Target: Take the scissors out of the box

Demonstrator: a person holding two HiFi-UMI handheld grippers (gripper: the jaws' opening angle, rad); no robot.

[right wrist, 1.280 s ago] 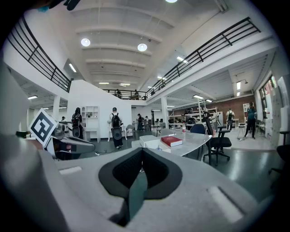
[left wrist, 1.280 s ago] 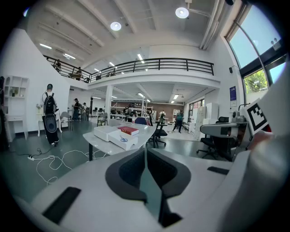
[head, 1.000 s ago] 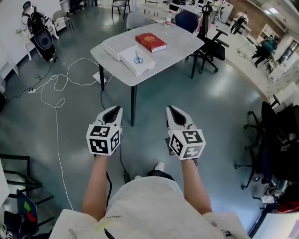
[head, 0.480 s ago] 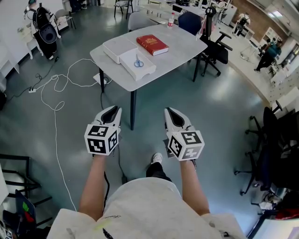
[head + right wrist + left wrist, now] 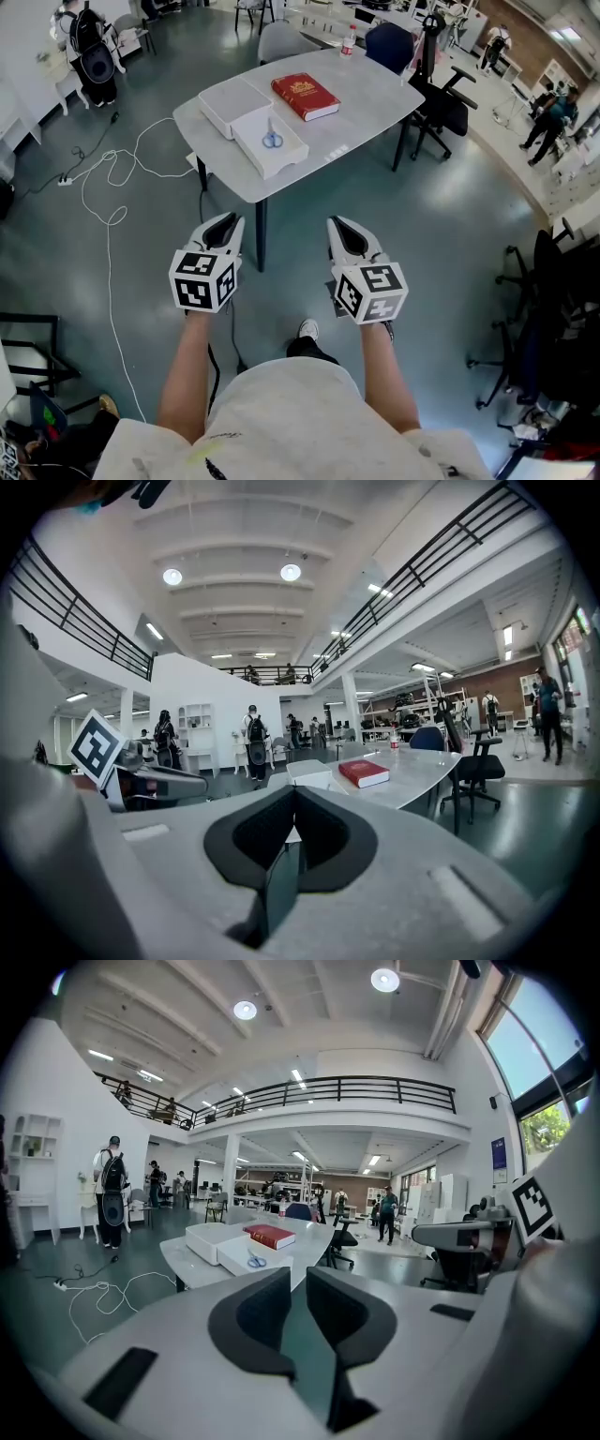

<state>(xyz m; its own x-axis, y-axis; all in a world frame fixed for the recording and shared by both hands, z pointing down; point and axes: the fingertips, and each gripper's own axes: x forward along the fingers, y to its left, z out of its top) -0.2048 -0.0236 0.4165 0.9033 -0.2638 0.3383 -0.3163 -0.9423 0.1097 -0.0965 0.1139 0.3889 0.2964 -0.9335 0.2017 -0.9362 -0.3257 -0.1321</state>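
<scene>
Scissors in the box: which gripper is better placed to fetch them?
Likely left. The left gripper has its fingers apart and the scissors nearly straight ahead; the right gripper is shut and farther aside. Both hang short of the table.

Glossy grey-green floor [image 5: 450,225]; grey table [image 5: 370,98] at 12 o'clock, black office chair [image 5: 442,105] at 1 o'clock; mezzanine railing [image 5: 328,1083], round ceiling lamps [image 5: 245,1010] overhead.

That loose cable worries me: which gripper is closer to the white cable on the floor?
Left. The left gripper is right of the white cable; the right gripper is farther right.
</scene>
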